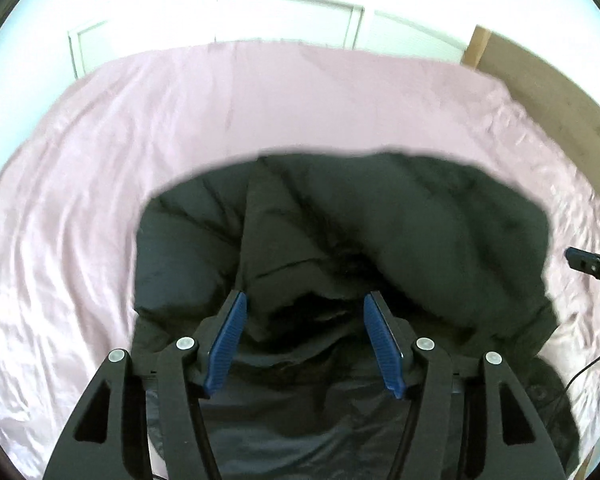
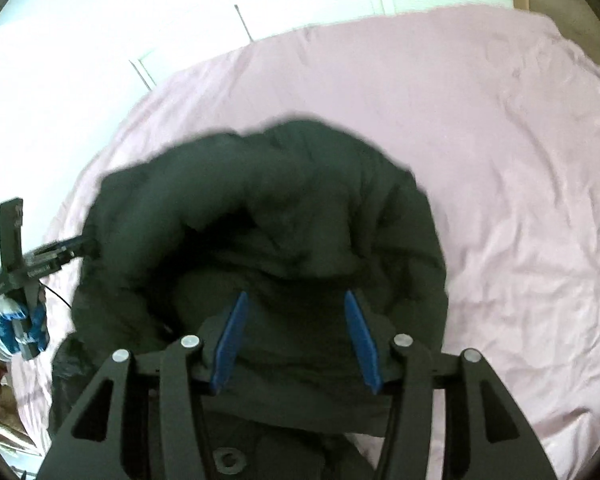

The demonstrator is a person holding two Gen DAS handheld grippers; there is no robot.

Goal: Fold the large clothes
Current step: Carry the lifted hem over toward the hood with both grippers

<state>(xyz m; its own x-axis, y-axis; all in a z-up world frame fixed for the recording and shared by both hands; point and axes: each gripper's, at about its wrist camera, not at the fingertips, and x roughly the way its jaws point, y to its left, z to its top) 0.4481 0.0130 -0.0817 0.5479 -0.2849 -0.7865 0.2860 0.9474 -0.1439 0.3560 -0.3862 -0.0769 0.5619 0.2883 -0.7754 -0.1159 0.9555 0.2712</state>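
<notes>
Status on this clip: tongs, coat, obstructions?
Left tongs open, right tongs open, both over the coat. Coat bunched on pink sheet. Nothing blocking.

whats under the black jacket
The black jacket lies bunched on a pink sheet, which shows all around it. Whatever sits directly beneath the jacket is covered. Both the left gripper and right gripper hover open above it.

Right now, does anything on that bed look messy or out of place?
Only the bulky black padded jacket: it lies bunched and creased in a heap on the wrinkled pink bedsheet, not flat. Both tongs, left and right, hover open above it.
</notes>
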